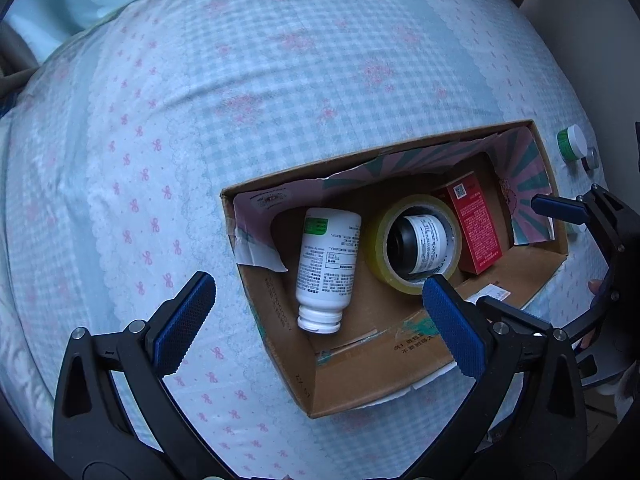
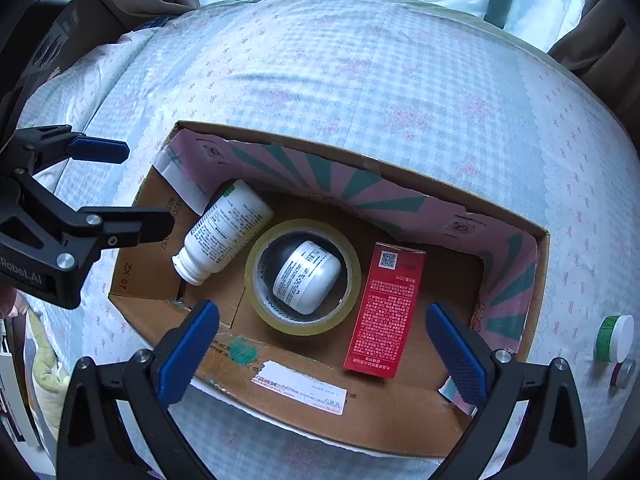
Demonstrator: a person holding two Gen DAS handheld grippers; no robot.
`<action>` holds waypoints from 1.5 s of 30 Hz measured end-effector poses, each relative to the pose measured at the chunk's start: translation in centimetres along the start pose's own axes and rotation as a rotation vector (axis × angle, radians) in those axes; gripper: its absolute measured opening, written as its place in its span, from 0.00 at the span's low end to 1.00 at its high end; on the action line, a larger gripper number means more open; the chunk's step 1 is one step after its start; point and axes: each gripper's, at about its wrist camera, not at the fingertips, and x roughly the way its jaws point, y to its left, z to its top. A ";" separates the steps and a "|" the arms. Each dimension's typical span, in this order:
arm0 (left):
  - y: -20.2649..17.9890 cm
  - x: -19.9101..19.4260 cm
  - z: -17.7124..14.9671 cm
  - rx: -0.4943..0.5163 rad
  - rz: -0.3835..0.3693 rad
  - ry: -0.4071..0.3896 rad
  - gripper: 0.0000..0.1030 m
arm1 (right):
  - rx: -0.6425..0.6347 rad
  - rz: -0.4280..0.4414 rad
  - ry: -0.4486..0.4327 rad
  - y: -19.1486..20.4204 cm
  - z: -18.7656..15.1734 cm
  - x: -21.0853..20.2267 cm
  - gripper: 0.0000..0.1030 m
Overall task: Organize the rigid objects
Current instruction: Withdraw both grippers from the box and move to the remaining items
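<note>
- Both grippers, left gripper point(image 1: 320, 312) and right gripper point(image 2: 322, 342), hovered over the cardboard box point(image 2: 400, 412), fingers spread and empty.
- The green-banded jar point(image 2: 614, 338) lay outside the box on the bedsheet point(image 2: 360, 72), on its side, axis across the fingers, rightward and nearer the right gripper.

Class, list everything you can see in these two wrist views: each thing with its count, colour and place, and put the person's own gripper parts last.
cardboard box: one, brown with pink and teal flaps, open on the bed.
white bottle: one, white, lying at the box's left end.
tape roll: one, yellowish, flat in the box's middle.
small bottle: one, white label with dark end, inside the tape roll.
red carton: one, red, lying right of the tape roll.
green jar: one, green with white lid, on the bed outside the box's right end.
small round item: one, dark, beside the green jar; type unclear.
bedsheet: one, pale blue check with pink bows.
left gripper: black, blue pads, open, empty.
right gripper: black, blue pads, open, empty.
</note>
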 end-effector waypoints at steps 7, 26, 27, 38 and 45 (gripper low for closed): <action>-0.1 -3.4 -0.5 -0.028 0.015 -0.043 1.00 | 0.032 0.015 -0.005 0.5 0.3 -2.5 1.00; -5.7 -17.8 -5.1 -0.122 0.100 -0.292 1.00 | 0.174 -0.073 -0.194 -2.2 -4.3 -18.0 1.00; -6.7 -18.4 -5.3 -0.124 0.091 -0.303 1.00 | 0.187 -0.077 -0.208 -2.9 -5.0 -18.9 1.00; -22.6 -18.6 -7.4 -0.117 0.099 -0.370 1.00 | 0.217 -0.135 -0.290 -14.9 -15.0 -26.7 1.00; -35.2 -14.7 -7.9 -0.096 0.060 -0.359 1.00 | 0.108 -0.164 -0.269 -23.5 -21.2 -27.6 1.00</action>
